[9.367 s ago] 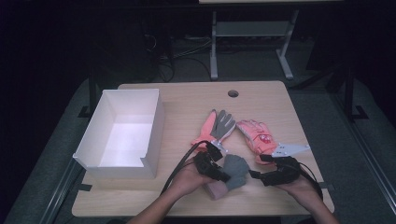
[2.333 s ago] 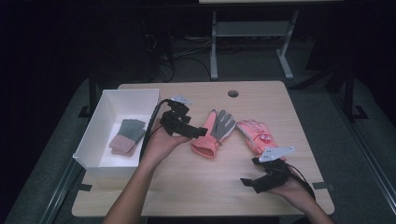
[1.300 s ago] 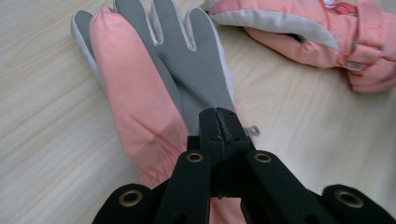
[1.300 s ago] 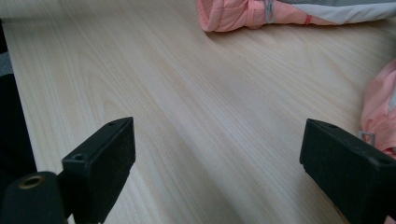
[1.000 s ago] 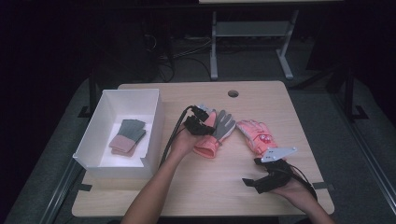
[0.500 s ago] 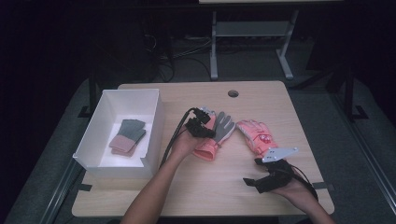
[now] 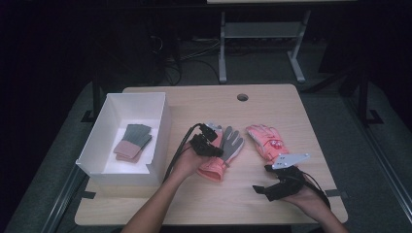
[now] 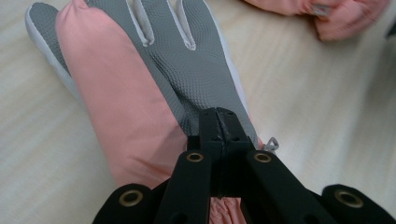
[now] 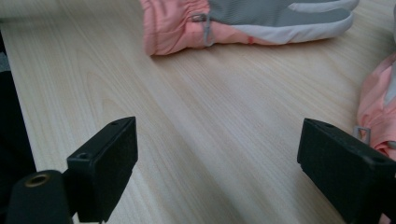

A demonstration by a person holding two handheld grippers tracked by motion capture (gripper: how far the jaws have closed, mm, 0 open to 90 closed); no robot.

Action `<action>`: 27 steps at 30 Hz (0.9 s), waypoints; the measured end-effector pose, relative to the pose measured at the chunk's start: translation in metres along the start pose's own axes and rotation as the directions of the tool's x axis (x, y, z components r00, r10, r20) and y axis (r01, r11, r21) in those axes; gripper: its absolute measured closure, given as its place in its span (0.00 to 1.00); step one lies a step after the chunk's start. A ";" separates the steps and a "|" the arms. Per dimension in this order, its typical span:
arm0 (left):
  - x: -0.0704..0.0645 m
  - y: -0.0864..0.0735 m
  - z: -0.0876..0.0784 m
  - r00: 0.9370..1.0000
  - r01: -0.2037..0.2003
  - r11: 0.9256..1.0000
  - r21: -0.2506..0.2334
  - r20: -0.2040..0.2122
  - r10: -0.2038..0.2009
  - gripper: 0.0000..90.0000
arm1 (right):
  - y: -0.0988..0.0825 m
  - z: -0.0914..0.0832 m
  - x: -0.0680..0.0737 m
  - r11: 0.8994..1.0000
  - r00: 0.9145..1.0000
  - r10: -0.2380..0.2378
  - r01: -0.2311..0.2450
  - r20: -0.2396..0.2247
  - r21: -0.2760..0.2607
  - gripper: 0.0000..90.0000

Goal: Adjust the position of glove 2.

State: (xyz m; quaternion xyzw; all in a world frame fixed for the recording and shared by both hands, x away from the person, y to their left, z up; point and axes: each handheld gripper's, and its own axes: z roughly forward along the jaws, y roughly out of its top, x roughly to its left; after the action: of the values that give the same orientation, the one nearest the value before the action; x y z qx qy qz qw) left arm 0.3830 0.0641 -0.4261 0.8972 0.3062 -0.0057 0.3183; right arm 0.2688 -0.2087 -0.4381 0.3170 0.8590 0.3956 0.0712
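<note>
Left tool [image 7: 210, 144] over a glove [image 8: 154, 79]; right tool [image 7: 272, 187] idle on the bench [image 7: 204, 204].

The left tool's jaws are pressed together, empty, tips just above the pink-and-grey glove lying palm-up mid-bench. The right tool's jaws gape wide with nothing between them, near the bench's front edge. A second pink glove [image 7: 266, 141] lies just right of the first, and folded cloths [image 7: 132, 141] sit in the white box [image 7: 160, 126].

light: counter [image 7: 204, 104] lit from above, surroundings dark | glare: none | shadows: soft | focus: near tool parts slightly blurred in gripper views
</note>
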 end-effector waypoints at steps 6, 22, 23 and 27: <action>-0.018 -0.010 -0.003 0.999 -0.020 1.000 0.018 0.032 0.019 1.00 | 0.000 0.000 0.001 1.000 1.000 0.002 -0.002 0.001 0.002 0.13; -0.022 -0.039 -0.042 1.000 0.008 0.999 -0.033 -0.024 -0.009 1.00 | -0.002 -0.001 -0.001 1.000 1.000 0.011 -0.011 0.004 0.004 0.13; -0.021 -0.044 -0.042 0.999 0.015 0.999 -0.033 -0.038 -0.016 1.00 | -0.002 -0.001 -0.001 1.000 1.000 0.012 -0.012 0.005 0.004 0.13; -0.020 -0.059 -0.039 0.999 0.031 0.999 0.009 -0.033 -0.031 1.00 | -0.002 -0.001 -0.001 1.000 1.000 0.011 -0.011 0.007 0.003 0.13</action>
State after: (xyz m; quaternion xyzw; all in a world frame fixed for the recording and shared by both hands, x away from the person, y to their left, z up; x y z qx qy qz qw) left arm 0.3266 0.1116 -0.4240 0.8937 0.3253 0.0028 0.3088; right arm 0.2682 -0.2110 -0.4391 0.3234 0.8576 0.3934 0.0716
